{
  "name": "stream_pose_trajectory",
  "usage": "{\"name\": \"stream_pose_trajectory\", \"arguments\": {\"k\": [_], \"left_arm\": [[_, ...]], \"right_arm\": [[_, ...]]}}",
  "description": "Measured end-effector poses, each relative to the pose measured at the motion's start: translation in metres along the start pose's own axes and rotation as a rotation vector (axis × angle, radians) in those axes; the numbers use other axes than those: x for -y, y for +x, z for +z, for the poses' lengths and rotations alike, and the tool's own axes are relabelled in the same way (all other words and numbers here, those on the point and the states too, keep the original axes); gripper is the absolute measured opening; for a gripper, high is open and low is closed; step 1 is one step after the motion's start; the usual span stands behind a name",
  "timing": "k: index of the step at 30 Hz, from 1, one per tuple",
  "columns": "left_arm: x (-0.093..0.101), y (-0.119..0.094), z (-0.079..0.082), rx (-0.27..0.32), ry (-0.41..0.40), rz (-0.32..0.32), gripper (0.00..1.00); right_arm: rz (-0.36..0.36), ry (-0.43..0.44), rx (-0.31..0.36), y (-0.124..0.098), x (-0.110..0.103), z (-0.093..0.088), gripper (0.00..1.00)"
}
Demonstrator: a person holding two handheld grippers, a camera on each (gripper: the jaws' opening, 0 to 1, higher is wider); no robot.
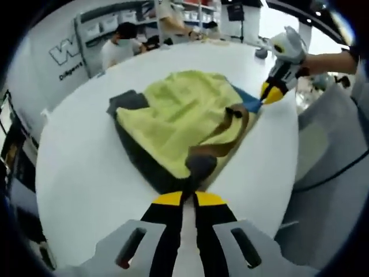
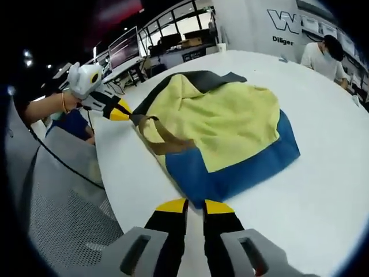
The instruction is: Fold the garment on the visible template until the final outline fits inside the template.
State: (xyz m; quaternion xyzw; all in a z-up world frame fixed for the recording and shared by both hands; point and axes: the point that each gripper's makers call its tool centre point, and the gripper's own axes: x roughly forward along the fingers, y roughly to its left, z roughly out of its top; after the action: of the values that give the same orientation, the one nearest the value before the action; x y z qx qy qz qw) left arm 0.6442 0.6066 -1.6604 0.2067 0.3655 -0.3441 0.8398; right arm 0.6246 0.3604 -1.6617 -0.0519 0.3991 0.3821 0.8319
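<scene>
A garment (image 1: 184, 115) of yellow-green cloth with a brown strip, a blue panel and dark grey parts lies spread on the white table (image 1: 86, 167). My left gripper (image 1: 187, 199) is shut on its dark grey corner (image 1: 200, 164) at the near edge. Across the table, the right gripper (image 1: 271, 93) pinches the blue corner (image 1: 249, 103). In the right gripper view the garment (image 2: 230, 121) lies ahead, and my right gripper (image 2: 196, 206) is shut on the blue panel (image 2: 230, 173). The left gripper (image 2: 122, 113), held by a hand, grips the dark end by the brown strip (image 2: 167, 144). Dark grey (image 2: 213, 78) shows at the far edge.
The round table's edge (image 1: 291, 173) drops off close beside the garment. A grey mesh chair (image 2: 63, 196) stands by that edge. Two people (image 1: 118, 46) sit or stand at the far side, with shelves and monitors behind them.
</scene>
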Motion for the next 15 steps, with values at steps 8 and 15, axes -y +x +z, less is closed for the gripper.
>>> {"name": "stream_pose_trajectory", "arguments": {"k": [8,15], "left_arm": [[0.006,-0.009,-0.003,-0.016,-0.007,-0.027,0.11],[0.014,-0.021,0.013,0.071,0.129,-0.083,0.17]], "right_arm": [[0.013,-0.008,-0.066,-0.003,0.0,-0.014,0.05],[0.026,-0.083,-0.092,-0.01,0.001,-0.005,0.05]]}}
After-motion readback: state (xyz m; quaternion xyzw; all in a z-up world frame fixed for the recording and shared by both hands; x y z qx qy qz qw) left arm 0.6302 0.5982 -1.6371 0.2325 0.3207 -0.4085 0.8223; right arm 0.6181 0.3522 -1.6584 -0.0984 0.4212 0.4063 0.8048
